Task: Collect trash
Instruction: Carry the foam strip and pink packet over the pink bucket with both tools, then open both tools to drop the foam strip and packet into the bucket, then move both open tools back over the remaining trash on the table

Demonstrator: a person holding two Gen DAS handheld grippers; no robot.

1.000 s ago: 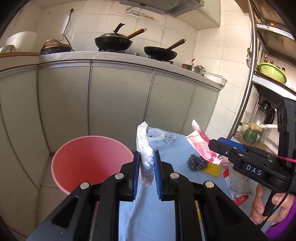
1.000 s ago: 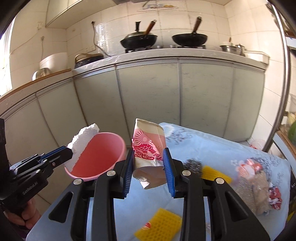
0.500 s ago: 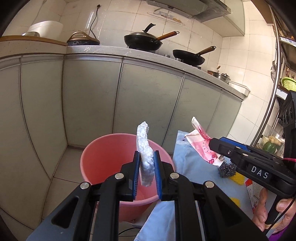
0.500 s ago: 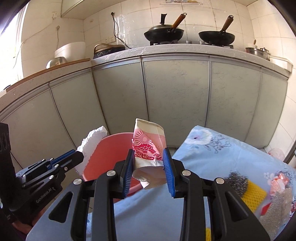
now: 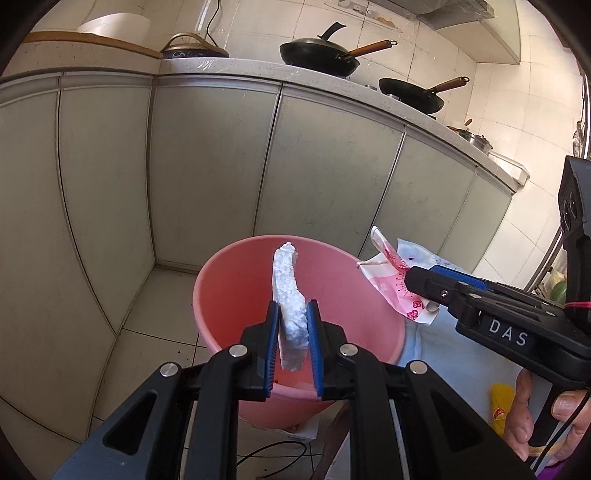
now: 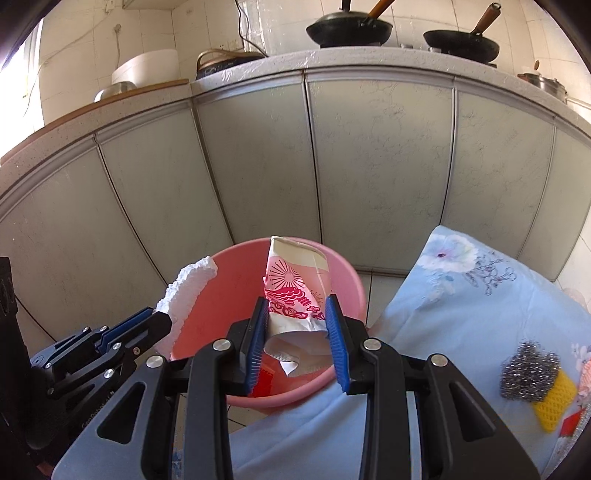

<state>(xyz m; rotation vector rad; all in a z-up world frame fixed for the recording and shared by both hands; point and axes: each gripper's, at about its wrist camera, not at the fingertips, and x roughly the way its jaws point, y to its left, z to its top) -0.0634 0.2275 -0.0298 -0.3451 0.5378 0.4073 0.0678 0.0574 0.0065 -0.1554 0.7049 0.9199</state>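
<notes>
1. Left tool (image 5: 291,347) grips one white foam piece (image 5: 288,291) over the pink bucket (image 5: 221,295).
2. Right tool (image 6: 297,343) grips one red-printed paper packet (image 6: 295,295) above that bucket; neither is released.
3. Beside the bucket, the table (image 6: 461,314) holds one steel scourer (image 6: 528,371) and one yellow sponge (image 6: 554,404), apparently uncollected.

home kitchen | two black pans (image 5: 319,59) (image 5: 412,94) on a stone counter (image 5: 258,72) | grey cabinet doors (image 6: 380,166) below | white tiled wall (image 5: 258,22) | tiled floor (image 5: 159,295)
</notes>
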